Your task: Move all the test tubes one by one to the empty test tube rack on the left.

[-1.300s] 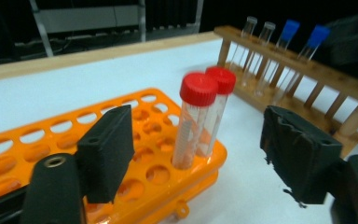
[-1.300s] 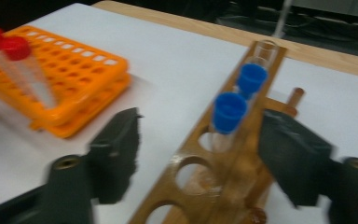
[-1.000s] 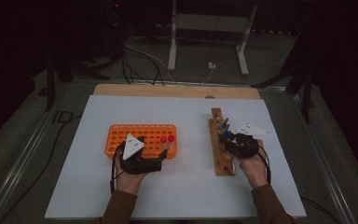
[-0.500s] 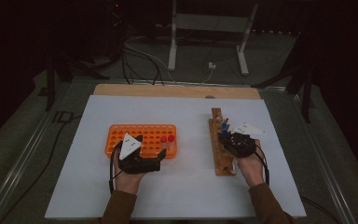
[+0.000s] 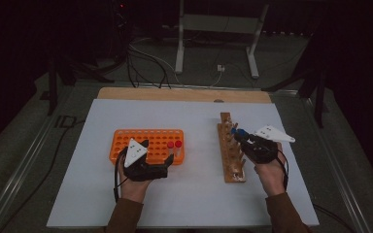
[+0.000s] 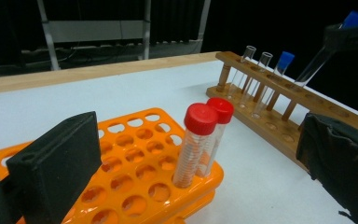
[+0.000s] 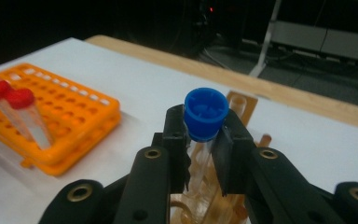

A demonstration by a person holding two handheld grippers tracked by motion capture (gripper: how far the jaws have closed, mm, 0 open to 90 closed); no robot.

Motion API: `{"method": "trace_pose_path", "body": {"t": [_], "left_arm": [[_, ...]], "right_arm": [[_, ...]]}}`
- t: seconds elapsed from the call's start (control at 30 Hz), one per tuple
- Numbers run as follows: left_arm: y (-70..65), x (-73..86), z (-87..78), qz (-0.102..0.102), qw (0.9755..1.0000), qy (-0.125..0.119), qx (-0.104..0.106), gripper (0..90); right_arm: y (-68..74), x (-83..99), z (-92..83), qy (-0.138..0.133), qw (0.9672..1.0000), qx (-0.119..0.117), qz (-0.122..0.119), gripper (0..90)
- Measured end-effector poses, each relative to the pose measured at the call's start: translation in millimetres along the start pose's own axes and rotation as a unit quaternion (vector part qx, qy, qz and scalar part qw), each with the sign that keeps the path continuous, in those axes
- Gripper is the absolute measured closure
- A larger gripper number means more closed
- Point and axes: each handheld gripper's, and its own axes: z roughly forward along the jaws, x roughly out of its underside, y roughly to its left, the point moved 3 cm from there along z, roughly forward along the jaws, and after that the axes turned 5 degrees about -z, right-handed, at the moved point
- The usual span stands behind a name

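Note:
My right gripper (image 5: 243, 138) (image 7: 204, 136) is shut on a clear tube with a blue cap (image 7: 206, 112), just under the cap. It holds the tube tilted above the wooden rack (image 5: 233, 167) (image 7: 242, 100). In the left gripper view this tube (image 6: 315, 68) hangs over the wooden rack (image 6: 261, 116), which holds two uncapped tubes (image 6: 247, 58) and another blue-capped tube (image 6: 283, 63). My left gripper (image 5: 157, 153) (image 6: 196, 133) is open at the front right corner of the orange rack (image 5: 136, 141) (image 6: 135, 154). Two red-capped tubes (image 5: 174, 145) (image 6: 201, 122) stand there, apart from the jaws.
Both racks sit on a white mat (image 5: 199, 194) with a wooden table edge (image 5: 184, 94) behind it. Past the table are a metal stand (image 5: 213, 43) and cables on the floor (image 5: 145, 63). The orange rack (image 7: 65, 116) has many free holes.
My right gripper has risen a little with the blue-capped tube, drawing it up from the wooden rack. The left gripper has stayed where it was.

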Motion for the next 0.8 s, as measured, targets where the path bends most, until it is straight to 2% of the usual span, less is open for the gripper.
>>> {"method": "trace_pose_path", "body": {"t": [0.17,0.4,0.6,0.7,0.8], "left_arm": [[-10.7,-2.1,3.9,0.018,0.9998,0.006,0.007,0.6],[-36.3,-6.7,14.5,0.051,0.9982,0.011,0.028,3.3],[-60.7,-11.5,27.4,0.084,0.9946,0.022,0.057,9.9],[-69.7,-12.5,35.3,0.091,0.9927,0.029,0.074,16.1],[-76.4,-12.5,42.9,0.097,0.9907,0.039,0.087,18.1]], "right_arm": [[8.2,-13.1,-11.8,-0.018,0.9997,-0.008,-0.013,77.1],[30.2,-21.5,-16.3,-0.022,0.9979,-0.052,-0.032,77.0],[48.3,-19.9,-10.6,-0.009,0.995,-0.096,-0.026,76.8],[54.5,-17.9,-8.2,-0.004,0.9936,-0.111,-0.022,76.8],[57.9,-15.4,-5.6,0.0,0.9921,-0.125,-0.017,76.8]]}}
